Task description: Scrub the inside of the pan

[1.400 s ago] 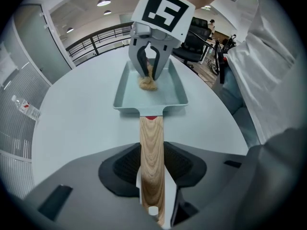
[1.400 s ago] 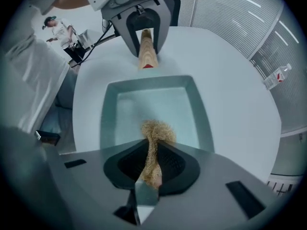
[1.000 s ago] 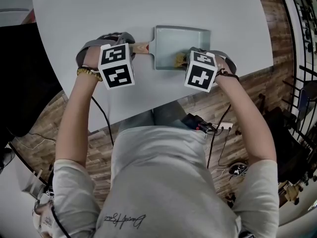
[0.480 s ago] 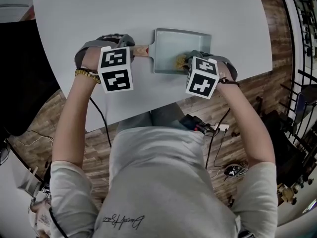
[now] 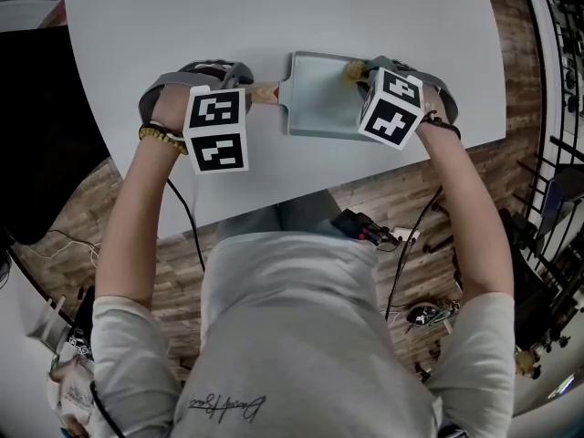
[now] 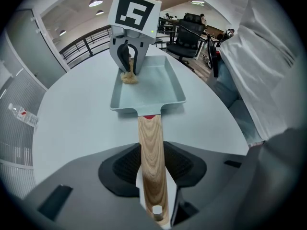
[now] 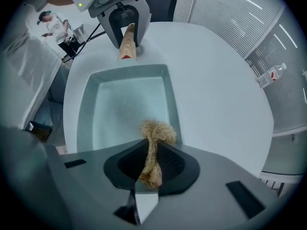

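A pale grey round table [image 5: 274,26] stands on a brown wood-plank floor [image 5: 392,199], with black railings [image 5: 557,26] at the right. On the table lies a light blue rectangular metal pan [image 5: 319,99]. The left gripper [image 6: 154,200] clamps the pan's light wooden handle [image 6: 150,143], its jaws only as far apart as the handle is wide. The right gripper [image 7: 151,169] points down and pinches a tan fibrous scrubbing pad [image 7: 157,131]. The pad sits inside the pan at a corner far from the handle.

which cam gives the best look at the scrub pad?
Right gripper view: scrub pad close up, pinched in its jaws. Left gripper view shows it small, far off; head view, only a sliver.
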Demonstrator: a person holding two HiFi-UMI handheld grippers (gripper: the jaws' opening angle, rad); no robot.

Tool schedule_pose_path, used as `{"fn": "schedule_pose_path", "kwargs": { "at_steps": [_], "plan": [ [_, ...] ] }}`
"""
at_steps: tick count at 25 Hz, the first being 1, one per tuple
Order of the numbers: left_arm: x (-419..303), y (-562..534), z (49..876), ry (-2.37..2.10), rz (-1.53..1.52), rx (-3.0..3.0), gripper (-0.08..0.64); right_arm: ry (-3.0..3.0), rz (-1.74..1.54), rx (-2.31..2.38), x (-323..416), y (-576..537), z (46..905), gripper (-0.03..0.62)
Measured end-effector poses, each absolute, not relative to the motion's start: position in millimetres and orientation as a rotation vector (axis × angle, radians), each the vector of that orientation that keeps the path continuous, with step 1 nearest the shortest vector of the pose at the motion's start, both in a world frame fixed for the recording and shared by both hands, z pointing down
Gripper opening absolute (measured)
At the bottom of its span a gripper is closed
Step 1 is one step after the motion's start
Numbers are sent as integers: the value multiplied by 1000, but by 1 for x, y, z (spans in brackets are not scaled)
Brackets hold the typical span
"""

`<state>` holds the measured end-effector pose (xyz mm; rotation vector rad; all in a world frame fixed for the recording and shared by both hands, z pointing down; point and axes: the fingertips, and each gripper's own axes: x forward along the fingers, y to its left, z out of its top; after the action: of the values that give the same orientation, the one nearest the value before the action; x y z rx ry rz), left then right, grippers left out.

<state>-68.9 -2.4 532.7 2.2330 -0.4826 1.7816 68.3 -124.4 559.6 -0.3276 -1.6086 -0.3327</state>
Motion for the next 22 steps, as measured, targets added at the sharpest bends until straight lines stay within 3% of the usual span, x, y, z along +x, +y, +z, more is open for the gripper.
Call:
{"fn": "schedule_pose_path", "kwargs": {
  "at_steps": [22],
  "plan": [
    [-75,-4,537,-551,1771,2162,155,-1520,-250,-437,94,-82,561,69]
  ]
}}
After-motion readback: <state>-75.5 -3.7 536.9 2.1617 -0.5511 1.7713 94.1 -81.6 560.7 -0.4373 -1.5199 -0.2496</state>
